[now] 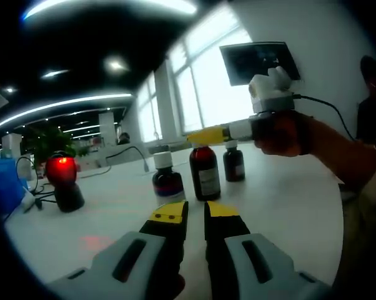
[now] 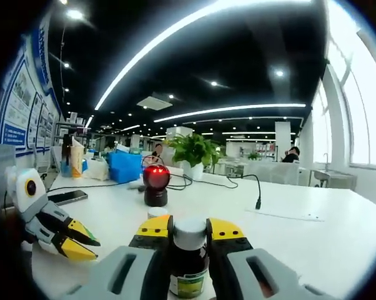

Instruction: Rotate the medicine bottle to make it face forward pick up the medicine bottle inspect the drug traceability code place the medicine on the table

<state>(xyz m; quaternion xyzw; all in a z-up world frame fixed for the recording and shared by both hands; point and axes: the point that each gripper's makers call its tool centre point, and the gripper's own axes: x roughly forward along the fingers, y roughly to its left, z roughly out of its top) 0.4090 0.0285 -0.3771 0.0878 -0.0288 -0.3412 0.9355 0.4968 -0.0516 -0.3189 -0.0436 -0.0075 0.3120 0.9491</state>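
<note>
Three dark medicine bottles stand on the white table (image 1: pixel 282 200). The middle bottle (image 1: pixel 205 174) has a white label, and my right gripper (image 1: pixel 202 139), held by a hand, is shut on its capped neck. In the right gripper view that bottle (image 2: pixel 188 259) sits between my right gripper's (image 2: pixel 189 230) yellow-tipped jaws, white cap up. A white-capped bottle (image 1: pixel 168 181) stands left of it, and a third bottle (image 1: pixel 233 164) stands to the right. My left gripper (image 1: pixel 196 212) hovers in front of the bottles, jaws together and holding nothing; it also shows from the side as the left gripper (image 2: pixel 82 244).
A black scanner with a glowing red head (image 1: pixel 63 178) (image 2: pixel 156 181) stands on the table and casts a red patch (image 1: pixel 97 240). Cables, a blue box (image 2: pixel 125 167), a potted plant (image 2: pixel 193 153) and a phone (image 2: pixel 66 197) lie farther back.
</note>
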